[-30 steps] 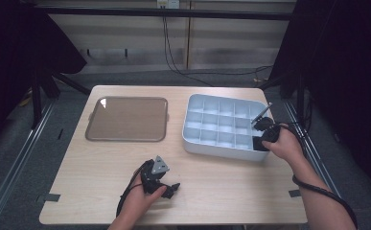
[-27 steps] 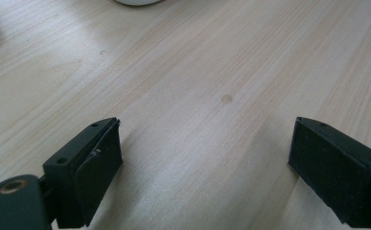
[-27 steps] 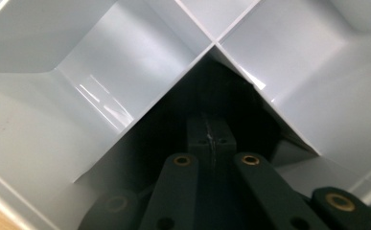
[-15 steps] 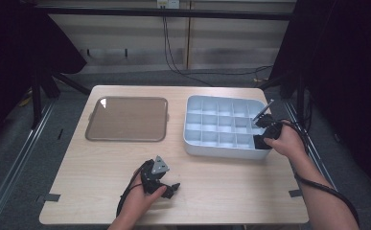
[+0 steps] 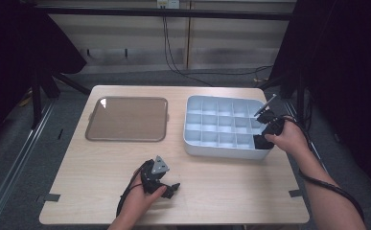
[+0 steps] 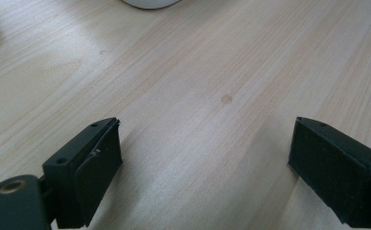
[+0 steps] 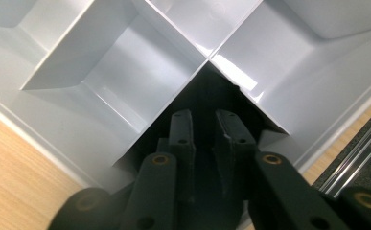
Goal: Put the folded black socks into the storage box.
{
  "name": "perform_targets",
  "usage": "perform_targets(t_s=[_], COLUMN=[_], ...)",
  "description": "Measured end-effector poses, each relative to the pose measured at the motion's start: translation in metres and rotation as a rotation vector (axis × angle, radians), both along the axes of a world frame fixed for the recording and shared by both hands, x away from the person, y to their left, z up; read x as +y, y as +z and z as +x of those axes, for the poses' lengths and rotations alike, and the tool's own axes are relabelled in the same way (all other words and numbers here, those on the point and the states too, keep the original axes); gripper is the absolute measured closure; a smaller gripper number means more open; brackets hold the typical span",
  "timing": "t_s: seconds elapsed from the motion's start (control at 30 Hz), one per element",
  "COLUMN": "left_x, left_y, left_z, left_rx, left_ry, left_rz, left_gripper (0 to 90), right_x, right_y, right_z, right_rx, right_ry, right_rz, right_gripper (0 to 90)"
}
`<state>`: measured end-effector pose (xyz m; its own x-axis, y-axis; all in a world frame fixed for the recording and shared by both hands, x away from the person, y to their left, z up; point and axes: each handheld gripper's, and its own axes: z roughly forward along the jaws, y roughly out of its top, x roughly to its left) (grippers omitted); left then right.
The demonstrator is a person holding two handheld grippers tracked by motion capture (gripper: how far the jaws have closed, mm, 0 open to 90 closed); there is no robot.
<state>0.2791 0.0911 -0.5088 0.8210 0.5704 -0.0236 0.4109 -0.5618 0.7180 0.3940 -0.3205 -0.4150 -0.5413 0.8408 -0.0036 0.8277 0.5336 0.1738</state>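
My right gripper (image 5: 261, 140) dips into the front right corner compartment of the pale grey divided bin (image 5: 221, 149). In the right gripper view its jaws (image 7: 204, 120) stand a narrow gap apart, having just been opening. I see nothing between them, and the compartment under them is dark. My left gripper (image 5: 171, 187) rests low on the wooden table (image 5: 231, 191) near the front edge. Its jaws (image 6: 216, 163) are wide open over bare wood.
A brown flat tray (image 5: 125, 139) lies at the back left of the table. The bin's white dividers (image 7: 125, 48) form several empty compartments. A thin rod (image 5: 268, 103) sticks up at the bin's right side. A black cable (image 5: 327, 184) trails from my right hand.
The right hand has edged slightly away along the bin's right corner. The left hand and its gripper have stayed where they were.
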Motion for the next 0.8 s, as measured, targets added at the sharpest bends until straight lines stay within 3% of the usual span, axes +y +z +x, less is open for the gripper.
perform_targets(t_s=[0.37, 0.8], left_x=[0.000, 0.000], left_y=[0.000, 0.000], left_z=[0.000, -0.001], left_rx=[0.000, 0.003], left_ry=[0.000, 0.000], left_rz=[0.000, -0.007], left_gripper=[10.3, 10.3], right_x=[-0.002, -0.001], right_y=[0.012, 0.024], right_z=[-0.004, -0.013], right_rx=[-0.009, -0.024], right_ry=[-0.010, 0.013], right_rz=[0.028, 0.037], right_gripper=[58.2, 47.0])
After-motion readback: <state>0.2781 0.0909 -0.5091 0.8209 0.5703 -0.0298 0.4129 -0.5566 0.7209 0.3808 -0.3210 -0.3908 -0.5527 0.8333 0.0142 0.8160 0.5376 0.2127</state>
